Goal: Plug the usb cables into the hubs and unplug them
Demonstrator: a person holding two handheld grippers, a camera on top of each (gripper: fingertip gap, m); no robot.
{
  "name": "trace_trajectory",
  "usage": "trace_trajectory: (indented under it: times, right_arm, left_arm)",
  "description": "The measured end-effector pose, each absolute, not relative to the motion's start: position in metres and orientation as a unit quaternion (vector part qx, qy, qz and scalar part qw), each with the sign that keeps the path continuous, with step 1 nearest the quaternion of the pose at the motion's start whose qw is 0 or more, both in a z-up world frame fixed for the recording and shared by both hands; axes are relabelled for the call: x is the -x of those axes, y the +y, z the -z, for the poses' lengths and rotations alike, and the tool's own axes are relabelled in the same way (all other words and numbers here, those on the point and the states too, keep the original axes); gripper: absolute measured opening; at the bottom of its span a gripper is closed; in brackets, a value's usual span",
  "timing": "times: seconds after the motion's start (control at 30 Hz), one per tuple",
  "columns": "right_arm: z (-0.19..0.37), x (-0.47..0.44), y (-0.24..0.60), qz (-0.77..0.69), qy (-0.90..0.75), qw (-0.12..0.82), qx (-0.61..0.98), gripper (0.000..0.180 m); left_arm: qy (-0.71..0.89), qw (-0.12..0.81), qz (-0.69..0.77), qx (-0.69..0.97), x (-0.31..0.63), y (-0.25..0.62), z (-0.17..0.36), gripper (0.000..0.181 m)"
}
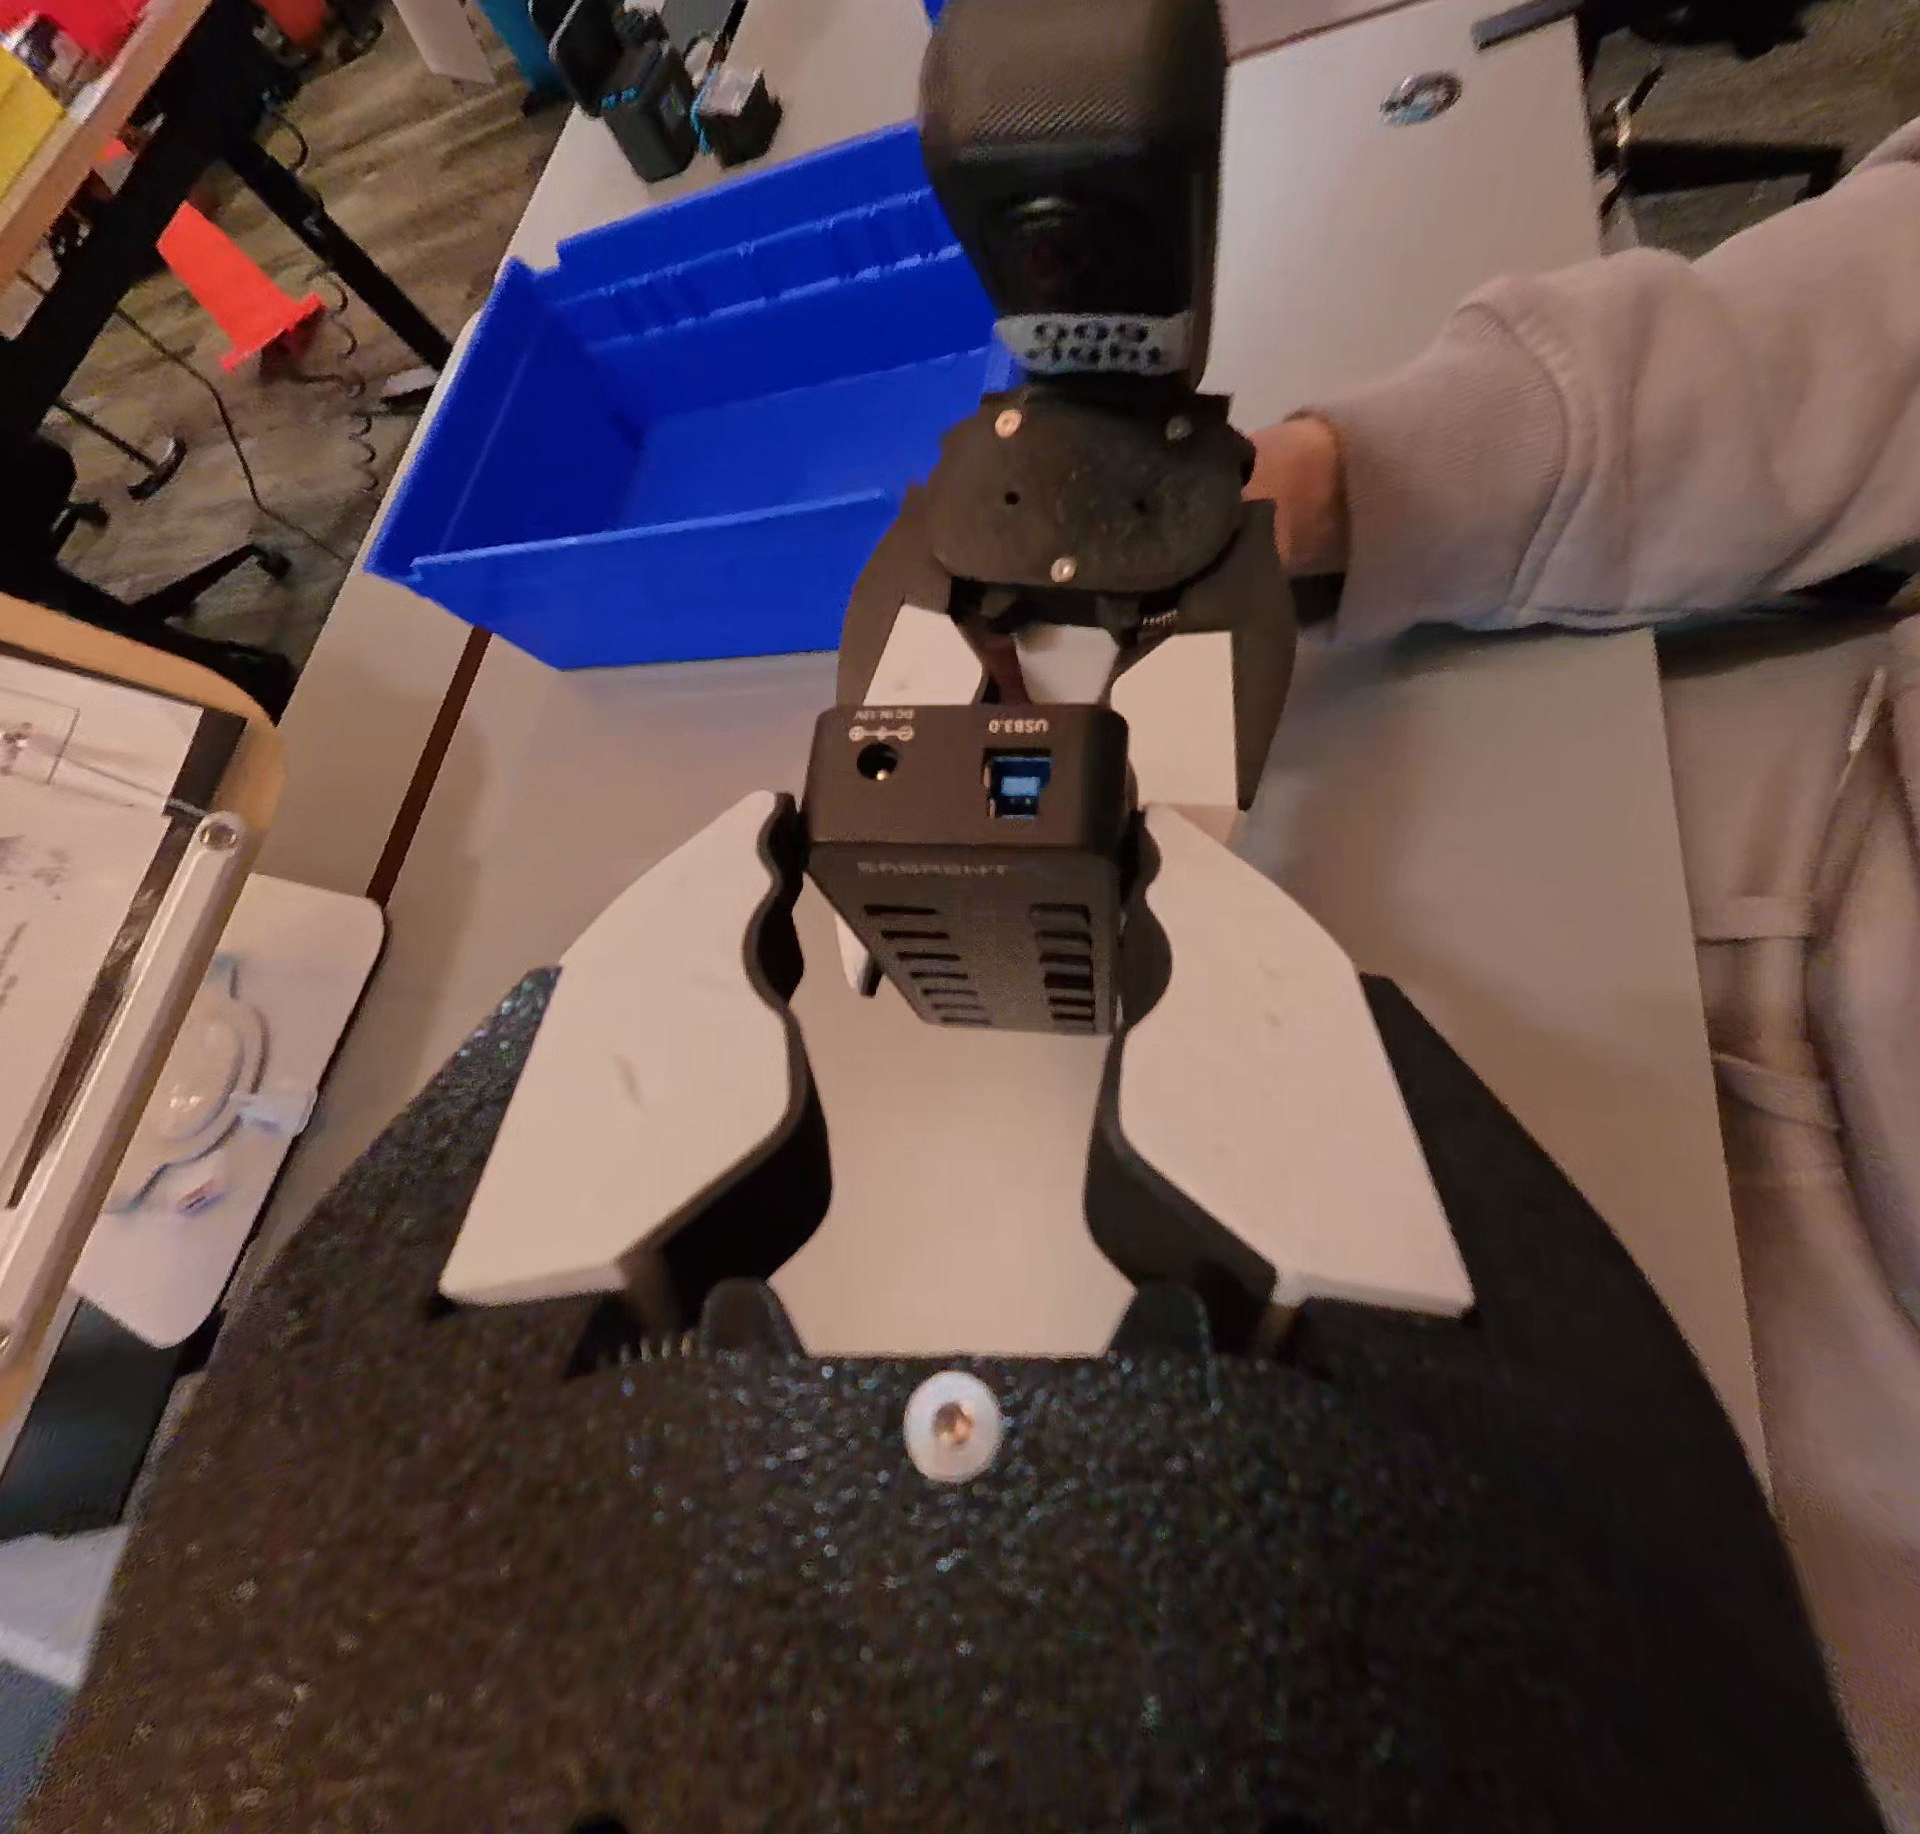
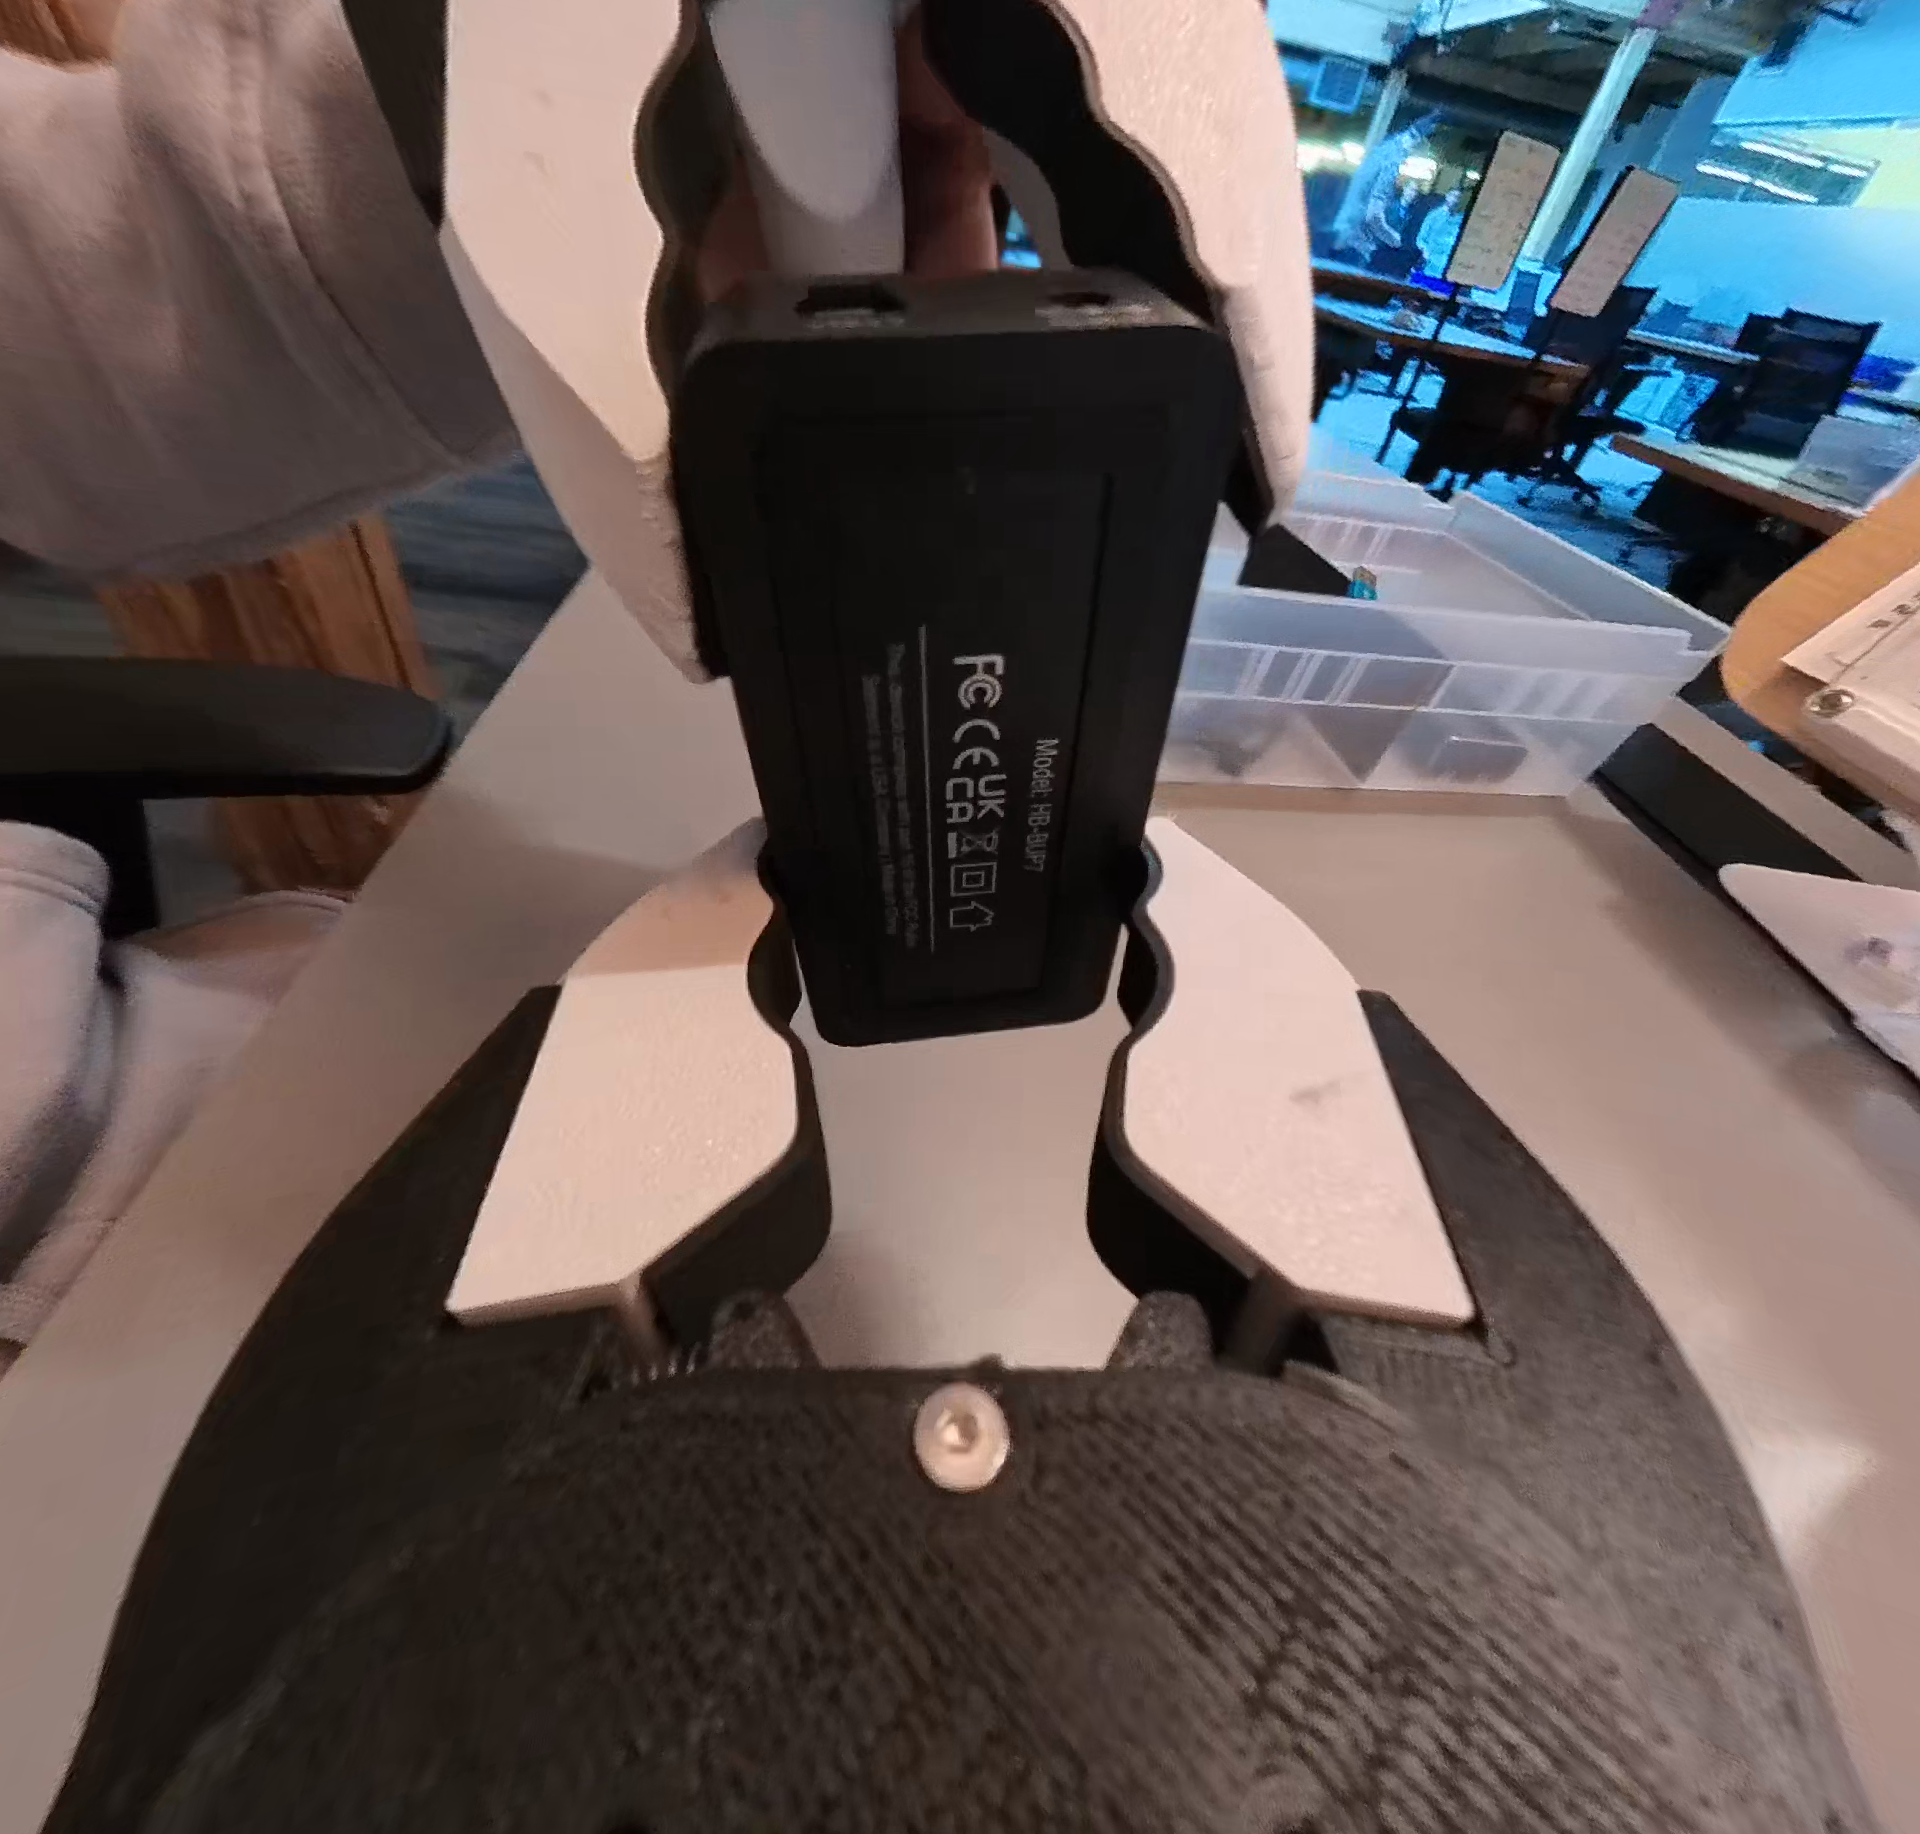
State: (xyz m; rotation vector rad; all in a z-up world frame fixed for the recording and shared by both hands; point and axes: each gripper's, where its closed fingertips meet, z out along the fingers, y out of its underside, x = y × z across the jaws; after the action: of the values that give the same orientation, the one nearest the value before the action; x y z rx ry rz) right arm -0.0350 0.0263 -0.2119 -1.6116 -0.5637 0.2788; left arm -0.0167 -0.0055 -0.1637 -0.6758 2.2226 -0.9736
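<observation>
Hub (image 1: pixel 966 911) is off the table (image 1: pixel 1455 901), held in the air btwn both tools. No usb cable in either view, so plugging not yet begun.

Left tongs (image 1: pixel 961 849): narrowed to hub width, tips pressed on both long sides just below the hub's socket end. That end faces the left cam and shows a blue square socket and a round power socket. Vented face runs down from there.

Right tongs (image 2: pixel 956 911): also closed to hub width, tips on both sides of the hub's opposite end. Label face is toward the right cam. Grip looks snug, but contact is only at the very end.

Around the hub: blue bin (image 1: pixel 675 496) beyond and left of it, left view. Clear divided tray (image 2: pixel 1455 662) right of it, right view. Grey sleeve (image 1: pixel 1610 454) right of hub behind the right tool.

Judgement: step = re-grip / hand-over to orient the hub before any cable goes in.

How to do it well:
- Only one tool lets go, and only once the other holds firm. End-only grip may let the hub pivot, so take more of the body first.
- Row of cable ports not seen in either view. Turn the hub till they face out, clear of the tips.
- Keep the squeeze on the long sides, not the vents.
- Then fetch a cable w/ the freed tool. Where cables lie: can't tell.
</observation>
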Motion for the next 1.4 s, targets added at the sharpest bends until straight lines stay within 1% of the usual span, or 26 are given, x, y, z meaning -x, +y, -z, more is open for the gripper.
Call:
trace_trajectory:
  times: [0.07, 0.1, 0.2, 0.33, 0.4, 0.47, 0.5, 0.67, 0.8, 0.97, 1.07, 1.13, 1.2, 1.27, 1.33, 1.4]
  right_arm:
    - [0.205, 0.037, 0.025, -0.155, -0.23, 0.661, 0.698, 0.067]
    - [0.202, 0.036, 0.026, -0.16, -0.224, 0.666, 0.694, 0.074]
    - [0.197, 0.033, 0.027, -0.146, -0.216, 0.679, 0.687, 0.084]
    - [0.197, 0.038, 0.027, -0.148, -0.221, 0.673, 0.69, 0.089]
    - [0.2, 0.041, 0.027, -0.151, -0.224, 0.665, 0.697, 0.088]
    - [0.203, 0.043, 0.027, -0.155, -0.228, 0.656, 0.703, 0.079]
    - [0.204, 0.041, 0.028, -0.152, -0.224, 0.657, 0.704, 0.078]
    - [0.202, 0.037, 0.033, -0.147, -0.2, 0.666, 0.704, 0.079]
    - [0.213, 0.038, 0.034, -0.135, -0.219, 0.639, 0.725, 0.075]
    - [0.216, 0.036, 0.034, -0.128, -0.222, 0.635, 0.729, 0.074]
    - [0.207, 0.03, 0.033, -0.121, -0.205, 0.651, 0.721, 0.074]
    - [0.199, 0.021, 0.031, -0.133, -0.181, 0.667, 0.711, 0.074]
    - [0.2, 0.007, 0.031, -0.12, -0.156, 0.672, 0.714, 0.074]
    - [0.2, 0.0, 0.03, -0.111, -0.147, 0.679, 0.71, 0.074]
    - [0.197, -0.006, 0.031, -0.102, -0.13, 0.69, 0.705, 0.074]
    - [0.197, -0.012, 0.031, -0.096, -0.116, 0.696, 0.702, 0.074]
  left_arm:
    - [0.834, 0.309, 0.384, 0.248, 0.016, -0.011, 0.159, 0.059]
    - [0.835, 0.308, 0.387, 0.243, 0.016, -0.013, 0.157, 0.059]
    - [0.832, 0.305, 0.397, 0.238, 0.013, -0.017, 0.156, 0.059]
    - [0.833, 0.288, 0.417, 0.223, 0.01, -0.027, 0.16, 0.059]
    - [0.835, 0.284, 0.416, 0.219, 0.007, -0.029, 0.164, 0.059]
    - [0.838, 0.282, 0.413, 0.217, 0.006, -0.029, 0.167, 0.059]
    - [0.839, 0.281, 0.411, 0.219, 0.006, -0.028, 0.168, 0.059]
    - [0.837, 0.292, 0.402, 0.228, 0.003, -0.02, 0.171, 0.059]
    - [0.842, 0.287, 0.392, 0.234, 0.005, -0.018, 0.18, 0.059]
    - [0.836, 0.285, 0.397, 0.249, 0.005, -0.016, 0.183, 0.059]
    - [0.819, 0.289, 0.411, 0.276, 0.003, -0.016, 0.178, 0.059]
    - [0.8, 0.296, 0.435, 0.287, 0.006, -0.014, 0.166, 0.063]
    - [0.781, 0.323, 0.446, 0.296, 0.012, 0.0, 0.152, 0.062]
    - [0.761, 0.355, 0.433, 0.327, 0.017, 0.032, 0.139, 0.059]
    - [0.736, 0.383, 0.404, 0.384, 0.023, 0.083, 0.131, 0.058]
    - [0.687, 0.42, 0.348, 0.479, 0.029, 0.155, 0.127, 0.054]
